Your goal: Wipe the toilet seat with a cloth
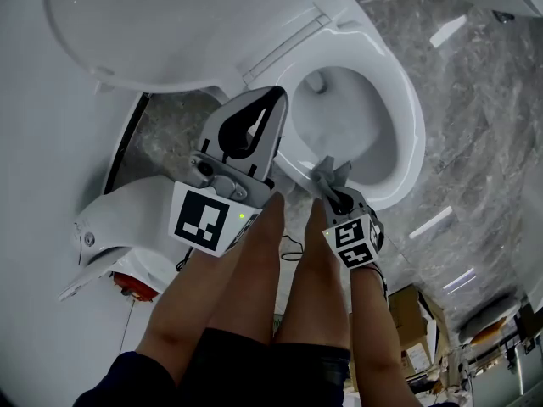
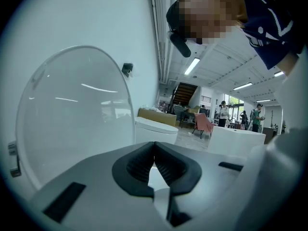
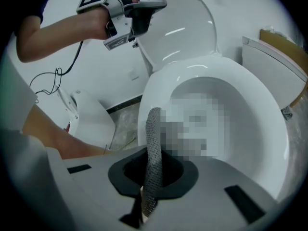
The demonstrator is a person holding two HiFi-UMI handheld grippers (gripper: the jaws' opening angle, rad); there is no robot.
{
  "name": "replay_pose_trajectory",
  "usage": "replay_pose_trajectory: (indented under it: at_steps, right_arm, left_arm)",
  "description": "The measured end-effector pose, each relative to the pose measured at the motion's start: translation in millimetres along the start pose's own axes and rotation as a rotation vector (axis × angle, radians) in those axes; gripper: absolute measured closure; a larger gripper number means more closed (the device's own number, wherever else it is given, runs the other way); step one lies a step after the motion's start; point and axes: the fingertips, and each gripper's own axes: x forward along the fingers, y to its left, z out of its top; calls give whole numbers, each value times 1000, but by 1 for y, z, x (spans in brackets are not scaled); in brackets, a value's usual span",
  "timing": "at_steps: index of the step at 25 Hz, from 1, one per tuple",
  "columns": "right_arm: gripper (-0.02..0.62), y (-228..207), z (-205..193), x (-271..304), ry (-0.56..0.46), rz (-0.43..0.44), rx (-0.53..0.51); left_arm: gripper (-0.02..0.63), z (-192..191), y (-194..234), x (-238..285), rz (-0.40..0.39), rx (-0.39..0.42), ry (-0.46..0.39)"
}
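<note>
The white toilet has its lid point(image 1: 153, 24) raised, and the seat point(image 1: 407, 117) rings the open bowl. My right gripper point(image 1: 328, 174) is shut on a grey textured cloth point(image 1: 333, 173) just above the seat's near rim. In the right gripper view the cloth point(image 3: 153, 143) stands upright as a narrow strip between the jaws of the right gripper point(image 3: 152, 177), in front of the seat point(image 3: 159, 81). My left gripper point(image 1: 273, 100) hovers by the hinge between lid and seat, shut with nothing in it. In the left gripper view the left gripper point(image 2: 154, 154) has its pads together beside the lid point(image 2: 72, 119).
A second white fixture point(image 1: 127, 214) with a red part point(image 1: 136, 285) stands on the marble floor point(image 1: 484, 125) at the left. A thin cable point(image 1: 293, 248) trails below the bowl. Cardboard boxes point(image 1: 409, 312) sit at the lower right. Another toilet point(image 2: 156, 129) and distant people show behind the lid.
</note>
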Motion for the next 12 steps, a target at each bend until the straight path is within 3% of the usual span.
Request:
replay_pose_trajectory:
  at_steps: [7, 12]
  right_arm:
    - [566, 24, 61, 31, -108, 56, 8]
    - [566, 19, 40, 21, -100, 53, 48]
  left_arm:
    - [586, -4, 2, -3, 21, 11, 20]
    - [586, -5, -5, 4, 12, 13, 21]
